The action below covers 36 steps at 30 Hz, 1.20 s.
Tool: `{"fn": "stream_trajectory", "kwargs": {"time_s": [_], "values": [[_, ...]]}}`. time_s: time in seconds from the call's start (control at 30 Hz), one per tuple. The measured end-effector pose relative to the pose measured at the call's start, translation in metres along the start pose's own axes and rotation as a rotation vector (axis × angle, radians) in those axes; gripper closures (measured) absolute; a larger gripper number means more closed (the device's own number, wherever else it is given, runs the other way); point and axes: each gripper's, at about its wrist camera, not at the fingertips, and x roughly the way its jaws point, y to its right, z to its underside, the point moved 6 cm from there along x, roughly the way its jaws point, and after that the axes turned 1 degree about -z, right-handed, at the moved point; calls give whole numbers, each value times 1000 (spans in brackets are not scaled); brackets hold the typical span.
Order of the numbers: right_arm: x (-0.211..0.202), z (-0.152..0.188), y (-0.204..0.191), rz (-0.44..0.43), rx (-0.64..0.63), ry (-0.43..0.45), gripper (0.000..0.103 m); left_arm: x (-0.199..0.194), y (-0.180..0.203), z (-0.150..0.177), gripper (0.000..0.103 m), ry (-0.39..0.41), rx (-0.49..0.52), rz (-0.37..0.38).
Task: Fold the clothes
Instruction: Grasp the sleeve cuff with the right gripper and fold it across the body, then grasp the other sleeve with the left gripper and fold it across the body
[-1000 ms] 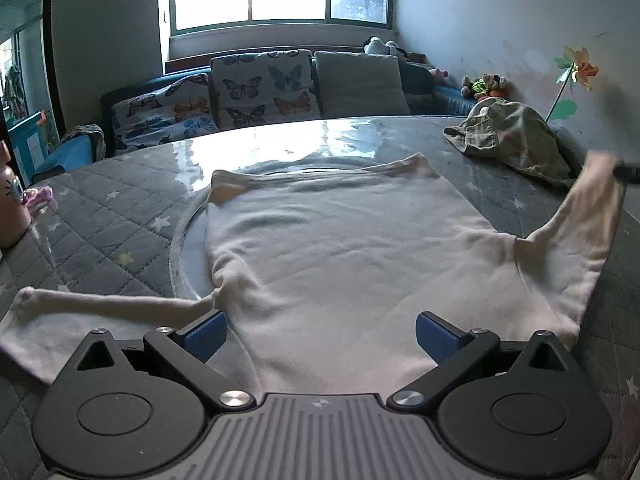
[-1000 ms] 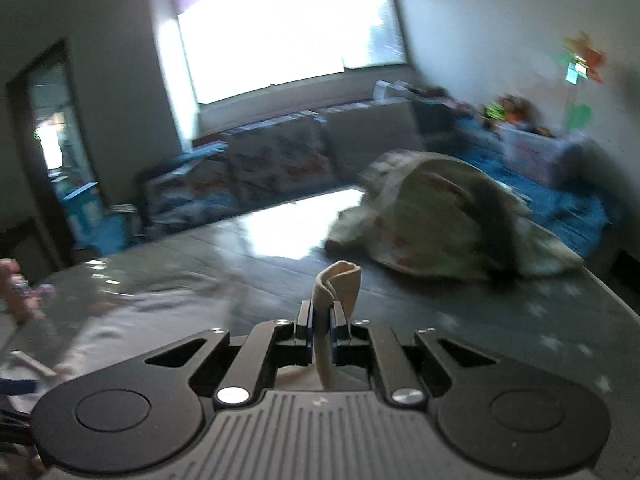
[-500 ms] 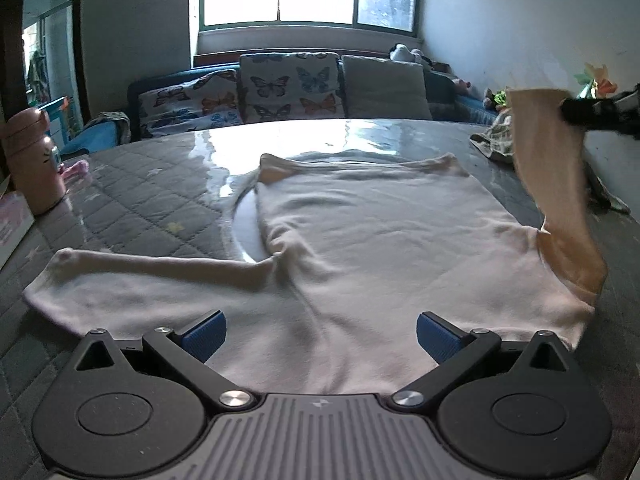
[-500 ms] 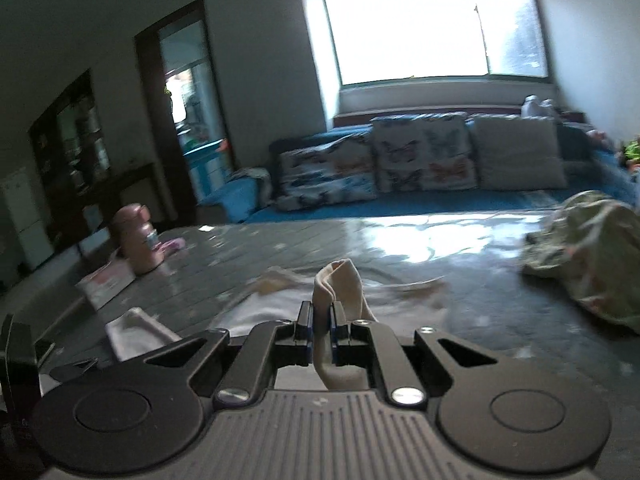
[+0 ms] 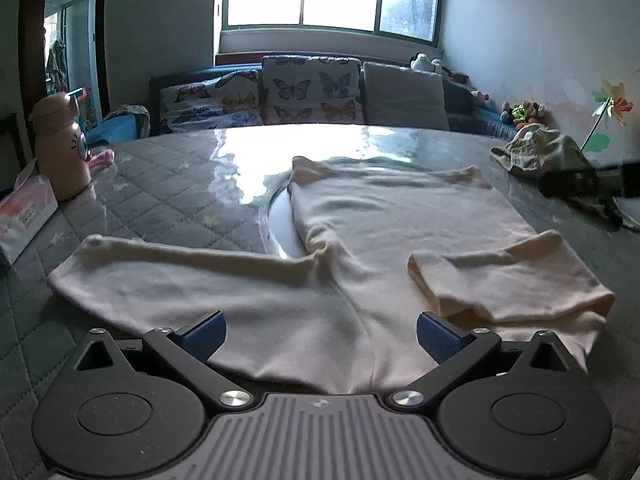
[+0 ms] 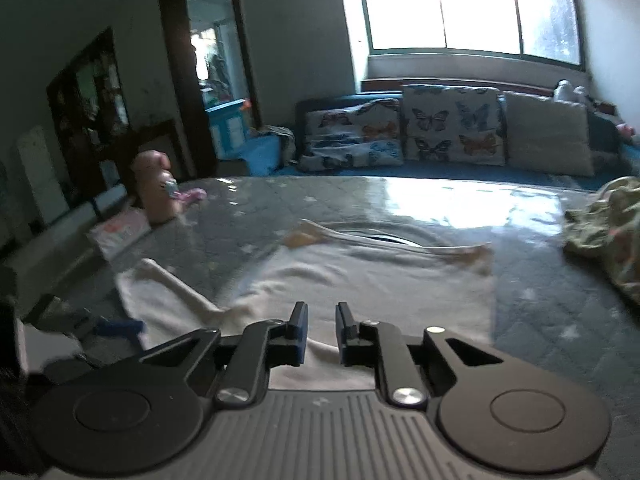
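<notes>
Grey quilted table holds the cream long-sleeved top – right gripper, jaws just parted and empty, could snag the folded sleeve at 3 o'clock, while left gripper gapes wide, empty.

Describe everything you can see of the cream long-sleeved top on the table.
The cream top is soft, knit-looking fabric, lying flat and spread on the quilted, glossy-covered table, hem toward the sofa. One sleeve stretches straight out sideways; the other sleeve is folded in across the body, its cuff lying on the chest. Light wrinkles run along the middle. In the left wrist view nothing grips it; the left gripper hangs open over its near edge.
</notes>
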Motion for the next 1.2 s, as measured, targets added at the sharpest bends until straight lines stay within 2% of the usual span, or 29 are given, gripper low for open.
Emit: {"fn": "stream_trajectory", "kwargs": {"time_s": [0.07, 0.23, 0.5, 0.63, 0.8, 0.83, 0.93, 1.03, 1.13, 1.2], "values": [[-2, 3, 15, 45, -6, -21, 81, 1, 3, -5, 0, 8, 4, 8], [-7, 28, 57, 135, 18, -81, 81, 9, 13, -11, 0, 2, 16, 12], [-12, 68, 83, 144, 63, -158, 80, 22, 30, -20, 0, -9, 26, 11], [-19, 75, 85, 153, 64, -158, 66, 27, 38, -20, 2, -18, 41, 26], [-25, 80, 85, 167, 50, -162, 50, 31, 50, -16, 23, -32, 60, 72], [-26, 82, 85, 171, 46, -163, 50, 32, 52, -15, 25, -35, 63, 81], [-27, 87, 85, 173, 45, -173, 48, 33, 59, -14, 41, -42, 72, 108], [-27, 91, 84, 176, 40, -177, 45, 35, 66, -11, 48, -49, 91, 128], [-28, 92, 82, 172, 40, -173, 42, 36, 70, -10, 62, -58, 98, 150], [-29, 92, 81, 173, 38, -169, 39, 35, 73, -10, 78, -59, 97, 170]]}}
